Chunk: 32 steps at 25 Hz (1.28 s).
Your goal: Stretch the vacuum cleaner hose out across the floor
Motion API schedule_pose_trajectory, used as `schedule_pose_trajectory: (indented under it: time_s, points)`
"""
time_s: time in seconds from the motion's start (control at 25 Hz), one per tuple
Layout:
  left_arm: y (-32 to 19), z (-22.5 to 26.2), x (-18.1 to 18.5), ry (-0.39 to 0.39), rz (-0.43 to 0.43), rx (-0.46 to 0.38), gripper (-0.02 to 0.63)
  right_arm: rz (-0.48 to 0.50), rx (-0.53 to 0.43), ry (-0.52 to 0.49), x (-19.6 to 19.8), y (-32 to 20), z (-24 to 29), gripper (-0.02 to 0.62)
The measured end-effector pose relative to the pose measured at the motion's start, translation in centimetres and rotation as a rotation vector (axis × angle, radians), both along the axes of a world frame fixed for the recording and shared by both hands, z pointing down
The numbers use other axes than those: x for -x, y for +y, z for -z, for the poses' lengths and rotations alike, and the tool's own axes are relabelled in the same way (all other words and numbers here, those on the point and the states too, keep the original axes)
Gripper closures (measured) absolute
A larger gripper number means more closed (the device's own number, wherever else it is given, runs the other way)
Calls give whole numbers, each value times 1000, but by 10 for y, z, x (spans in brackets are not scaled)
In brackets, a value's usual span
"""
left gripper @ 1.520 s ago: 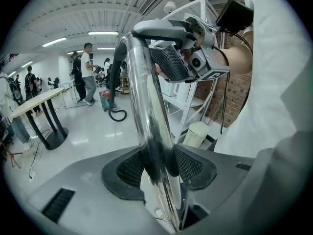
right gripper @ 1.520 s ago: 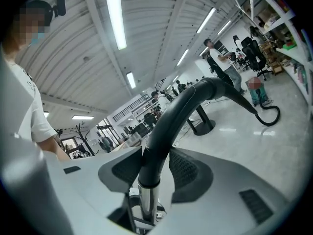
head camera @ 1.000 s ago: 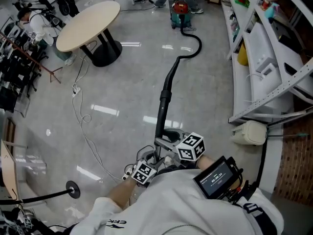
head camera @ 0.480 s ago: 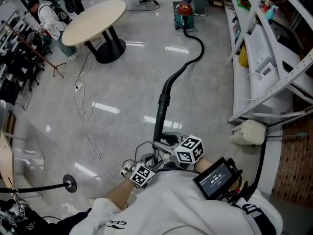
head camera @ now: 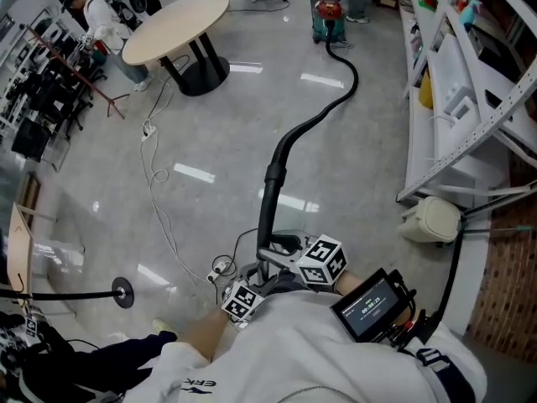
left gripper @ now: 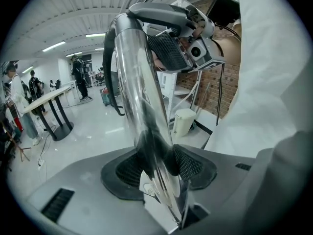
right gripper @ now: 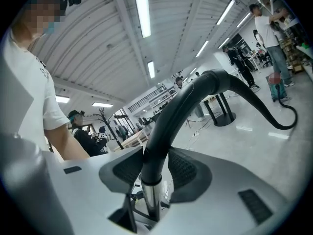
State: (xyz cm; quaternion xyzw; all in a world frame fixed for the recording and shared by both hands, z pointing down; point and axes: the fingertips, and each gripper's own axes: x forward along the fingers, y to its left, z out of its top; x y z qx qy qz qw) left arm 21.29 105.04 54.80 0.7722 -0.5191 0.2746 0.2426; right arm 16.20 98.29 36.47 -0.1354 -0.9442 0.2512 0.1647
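Observation:
A black vacuum hose [head camera: 315,120] runs over the floor from the red and green vacuum cleaner [head camera: 329,13] at the far end to its black handle pipe [head camera: 270,191] in front of me. My left gripper [head camera: 258,275] is shut on the chrome wand tube [left gripper: 139,97], which stands between its ribbed pads [left gripper: 188,163]. My right gripper [head camera: 284,246] sits just above it. In the right gripper view its jaws are closing on the black handle pipe [right gripper: 181,106] where that meets the chrome tube, and both pads touch it. The hose [right gripper: 274,116] curves away to the cleaner.
A round table [head camera: 176,28] on a black foot stands far left, with people and black stands beyond it. A white cable [head camera: 159,191] snakes over the floor to my left. White shelving [head camera: 470,99] and a white bin [head camera: 432,219] line the right side. A round stand base [head camera: 123,293] lies near left.
The hose's tight S-bend near the cleaner has opened into a longer, straighter run, and the cleaner sits farther off. Both grippers keep their place on the wand.

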Motion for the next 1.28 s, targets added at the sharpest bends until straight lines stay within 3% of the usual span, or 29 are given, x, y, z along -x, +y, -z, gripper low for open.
schedule_pose_trajectory:
  time_s: [0.16,0.52,1.0,1.28]
  points:
    - [20,2,-19,-35,-3,15,428,43,13,-20,-23,21,4,434]
    - [72,1,-43,-62,-132,67,425,89,63,-23,-45,64,-1,439]
    - [81,15,-34,37,-240,39,414,16,120,-66,-29,62,4,439]
    - [124,44,12,80,-283,-9,387,-64,120,-68,7,101,24,442]
